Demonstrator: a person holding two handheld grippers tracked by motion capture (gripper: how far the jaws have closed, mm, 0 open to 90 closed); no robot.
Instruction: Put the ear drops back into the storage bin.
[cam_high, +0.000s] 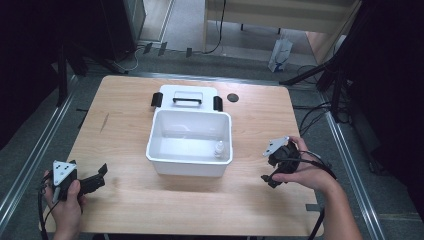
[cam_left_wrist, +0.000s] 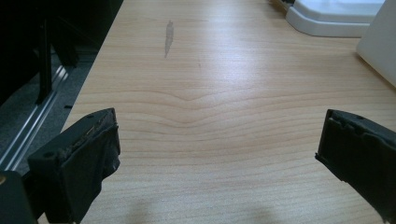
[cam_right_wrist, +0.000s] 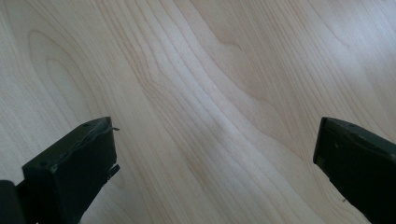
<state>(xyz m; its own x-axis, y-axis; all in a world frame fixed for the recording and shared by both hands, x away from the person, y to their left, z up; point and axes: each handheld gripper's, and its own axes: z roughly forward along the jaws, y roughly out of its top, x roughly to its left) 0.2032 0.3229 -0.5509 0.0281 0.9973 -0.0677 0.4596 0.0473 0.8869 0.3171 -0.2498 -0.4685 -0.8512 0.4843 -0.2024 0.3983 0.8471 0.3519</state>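
A white plastic bin (cam_high: 160, 150) stands open at the middle of the wooden table (cam_high: 125, 205). A small white bottle (cam_high: 219, 149) stands inside it near the right front corner. The bin's white lid (cam_high: 186, 93), with a black handle and black side clips, lies flat just behind it. My left gripper (cam_high: 100, 175) rests near the front left corner of the table, held by a hand, jaws open and empty; its open jaws (cam_left_wrist: 217, 154) point over bare wood. My right gripper (cam_high: 267, 180) is held right of the bin, pointing down at the table, open and empty (cam_right_wrist: 215, 163).
A small black round disc (cam_high: 232, 97) lies on the table right of the lid. The bin's corner (cam_left_wrist: 378, 46) and the lid's edge (cam_left_wrist: 327, 21) appear at the far right of the left gripper view. Metal rails run along both table sides; black stands and cables crowd the floor.
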